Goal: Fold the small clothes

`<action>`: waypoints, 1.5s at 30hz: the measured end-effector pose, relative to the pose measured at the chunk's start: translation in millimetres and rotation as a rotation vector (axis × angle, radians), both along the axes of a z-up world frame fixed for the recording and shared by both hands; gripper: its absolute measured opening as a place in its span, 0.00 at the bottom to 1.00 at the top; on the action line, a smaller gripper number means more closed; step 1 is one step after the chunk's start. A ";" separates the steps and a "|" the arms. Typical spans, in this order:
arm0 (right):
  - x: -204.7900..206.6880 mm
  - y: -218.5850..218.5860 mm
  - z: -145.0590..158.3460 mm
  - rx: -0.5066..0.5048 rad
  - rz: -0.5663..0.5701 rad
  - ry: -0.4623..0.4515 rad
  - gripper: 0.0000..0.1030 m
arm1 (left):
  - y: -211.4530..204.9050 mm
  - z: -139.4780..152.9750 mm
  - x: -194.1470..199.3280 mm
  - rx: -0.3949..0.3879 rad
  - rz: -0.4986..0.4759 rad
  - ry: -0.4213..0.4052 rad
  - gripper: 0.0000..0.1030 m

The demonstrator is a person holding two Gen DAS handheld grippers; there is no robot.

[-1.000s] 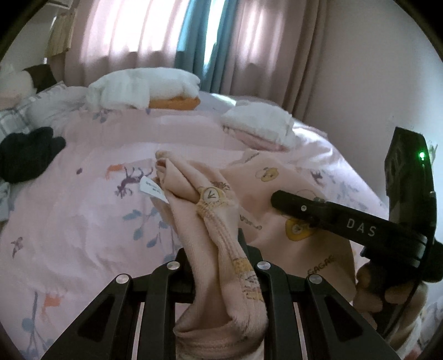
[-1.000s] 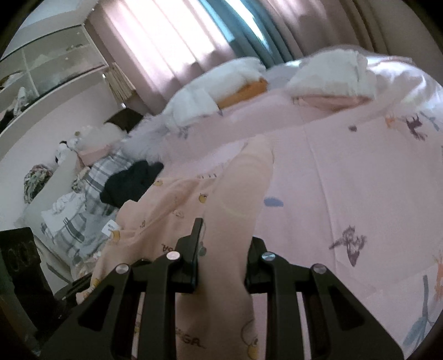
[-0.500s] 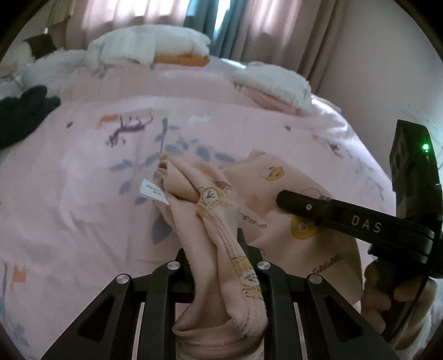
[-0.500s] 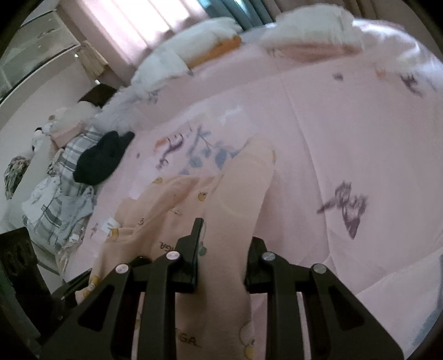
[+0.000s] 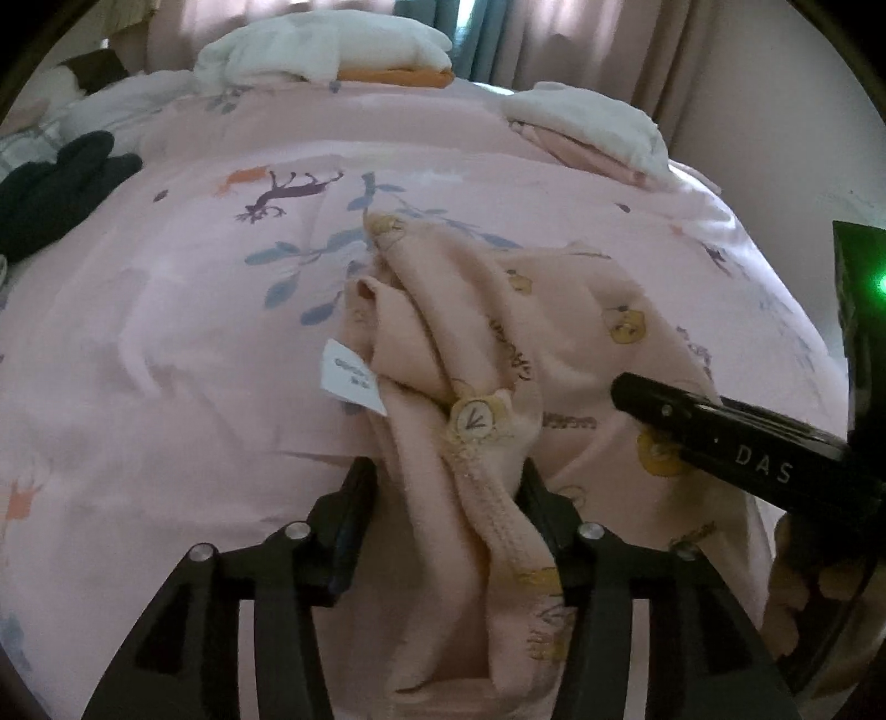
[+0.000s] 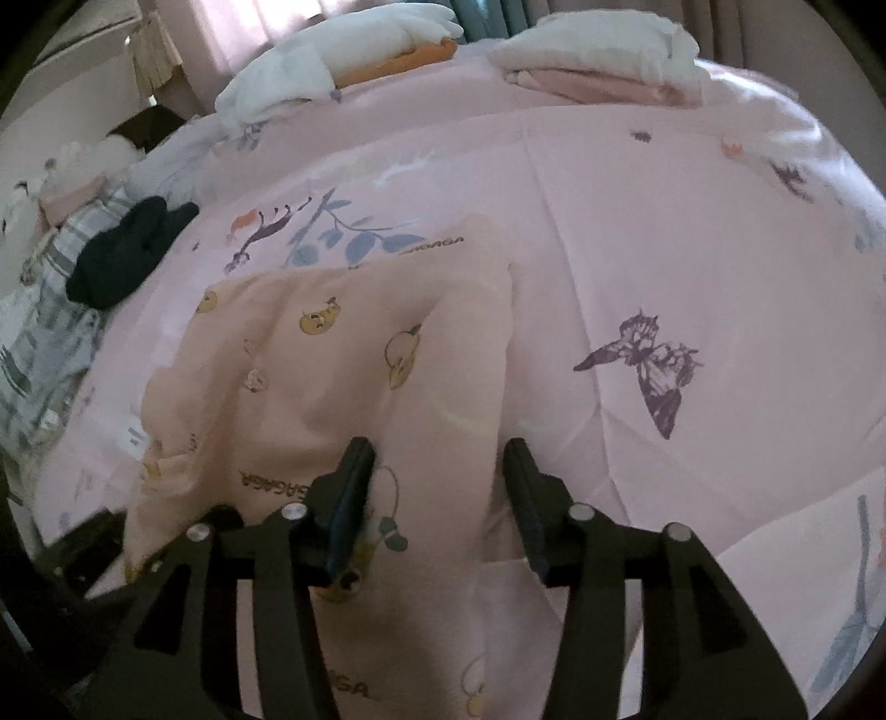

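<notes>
A small peach garment [image 5: 531, 354] with yellow cartoon prints and a white tag [image 5: 350, 376] lies on the pink bedspread [image 5: 166, 354]. My left gripper [image 5: 447, 487] is open, its jaws wide apart around a bunched fold of the garment with a zip edge. The right gripper shows in the left wrist view as a black finger marked DAS [image 5: 736, 448] over the garment's right side. In the right wrist view the garment [image 6: 332, 360] lies spread flat, and my right gripper [image 6: 437, 471] is open with cloth between its jaws.
A black garment [image 5: 55, 194] lies at the left of the bed. Folded white and orange laundry [image 5: 326, 50] sits at the far edge, and a white and pink stack [image 5: 587, 127] at the far right. Plaid cloth [image 6: 39, 332] lies at the left.
Both grippers have opened and let go of the garment. They dropped towards the bed, and the garment now lies down and spread out on the bedspread.
</notes>
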State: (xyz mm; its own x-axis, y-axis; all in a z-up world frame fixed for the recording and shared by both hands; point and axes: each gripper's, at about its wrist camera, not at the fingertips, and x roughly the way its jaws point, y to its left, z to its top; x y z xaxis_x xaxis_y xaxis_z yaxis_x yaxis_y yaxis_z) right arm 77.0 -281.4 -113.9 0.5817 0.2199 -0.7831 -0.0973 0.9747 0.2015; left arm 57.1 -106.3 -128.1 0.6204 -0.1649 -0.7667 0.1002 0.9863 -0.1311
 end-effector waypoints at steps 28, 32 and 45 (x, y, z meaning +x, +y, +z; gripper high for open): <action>-52.9 -25.8 64.8 0.024 -0.111 0.039 1.00 | -0.3 83.4 -58.6 0.018 -0.020 -0.181 0.99; -62.6 -26.0 71.4 0.019 -0.116 0.046 1.00 | -6.4 89.3 -62.0 -0.008 -0.046 -0.132 0.99; -62.2 -24.6 51.7 0.000 -0.174 0.129 1.00 | -12.2 81.6 -63.6 0.033 -0.013 -0.165 0.99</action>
